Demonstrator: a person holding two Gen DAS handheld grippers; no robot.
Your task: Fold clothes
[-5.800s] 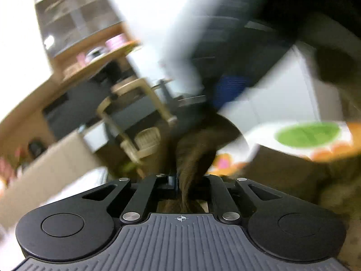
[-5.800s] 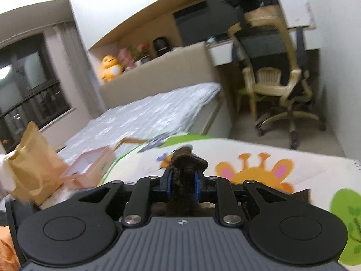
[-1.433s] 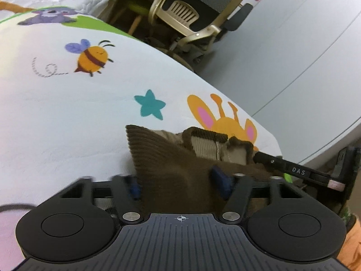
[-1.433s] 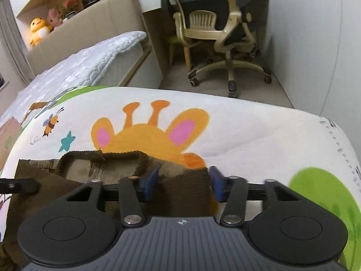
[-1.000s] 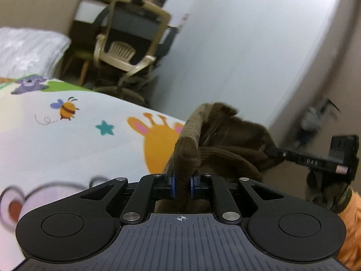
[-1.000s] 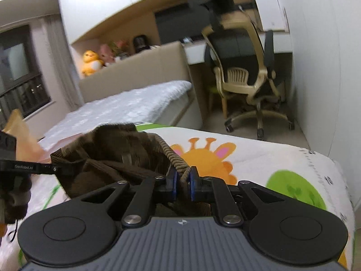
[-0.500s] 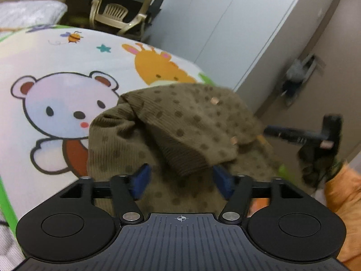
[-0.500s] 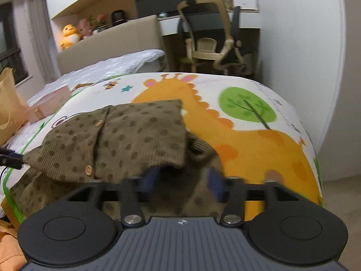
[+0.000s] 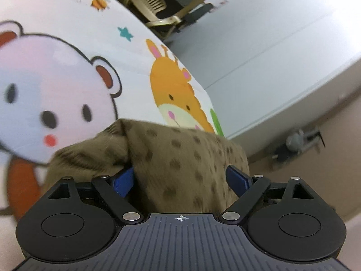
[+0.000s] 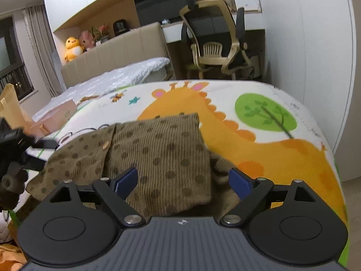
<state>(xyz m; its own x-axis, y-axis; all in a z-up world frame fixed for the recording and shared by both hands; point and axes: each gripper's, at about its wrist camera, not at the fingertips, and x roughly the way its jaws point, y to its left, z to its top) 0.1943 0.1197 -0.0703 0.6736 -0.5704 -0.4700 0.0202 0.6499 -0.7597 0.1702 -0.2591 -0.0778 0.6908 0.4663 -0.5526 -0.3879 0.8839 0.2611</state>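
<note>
The dotted corduroy garment (image 10: 162, 158) is lying doubled over on the giraffe-print mat (image 10: 282, 158). Left gripper (image 9: 180, 178) and right gripper (image 10: 182, 180) are standing spread, straddling it. Closing now risks dragging the top layer askew.

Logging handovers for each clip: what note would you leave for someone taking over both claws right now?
Left claw: open, jaws spread either side of the cloth, gripping nothing.
Right claw: open, jaws spread over the near edge of the cloth, gripping nothing.
The brown dotted garment lies on the cartoon-print mat, one layer folded over another, its button showing on top. An orange garment sits at the lower left edge of the right view.
Done: at least one fold is laid down.
Left: probably one more fold and tidying the rumpled edge near the right claw; judge once you see the whole piece.
</note>
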